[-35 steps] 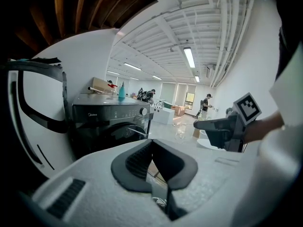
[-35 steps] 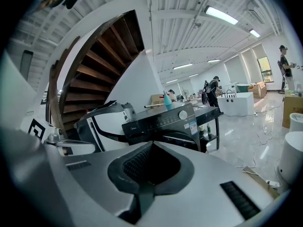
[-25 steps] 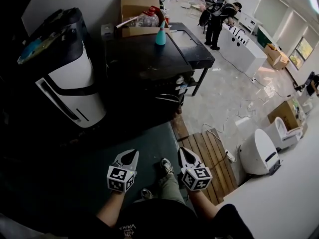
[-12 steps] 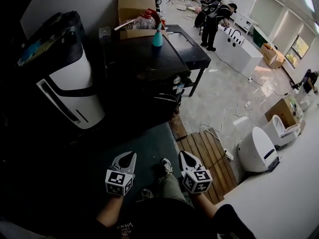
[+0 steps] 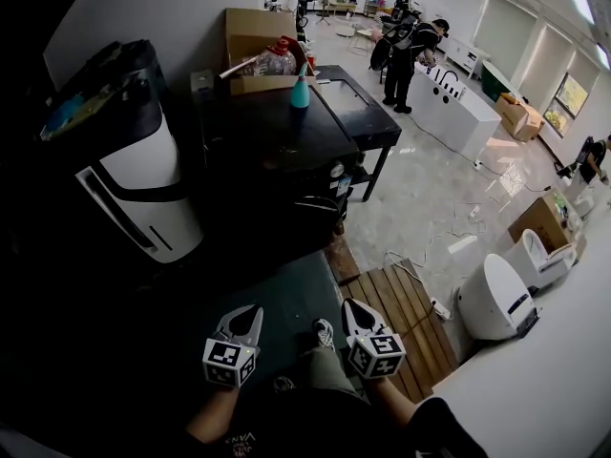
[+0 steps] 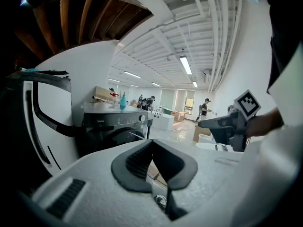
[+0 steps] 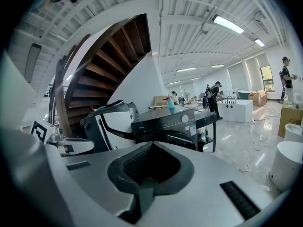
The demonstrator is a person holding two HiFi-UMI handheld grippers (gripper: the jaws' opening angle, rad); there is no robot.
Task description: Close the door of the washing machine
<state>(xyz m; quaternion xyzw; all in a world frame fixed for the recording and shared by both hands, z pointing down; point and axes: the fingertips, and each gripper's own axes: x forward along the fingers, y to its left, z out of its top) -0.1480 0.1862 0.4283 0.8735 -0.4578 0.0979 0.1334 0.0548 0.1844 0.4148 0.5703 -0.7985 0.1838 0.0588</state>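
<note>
Head view, bottom centre: gripping the left hand-held gripper [image 5: 250, 311] and right hand-held gripper [image 5: 350, 306] side by side, both with jaws pressed together, empty. Confirmed in both gripper views: closed on nothing, aimed toward the washing machine [image 5: 286, 160]. Standing on a dark mat [image 5: 277, 289] beside wooden slats [image 5: 406, 308], well apart from that dark front-loader. Round door [image 7: 183, 137] on its front; cannot tell whether latched. Topped by a teal bottle [image 5: 301, 92], with a cardboard box [image 5: 256, 31] behind, a white-and-black appliance [image 5: 143, 175] at left, a black counter [image 5: 368, 103] at right.
</note>
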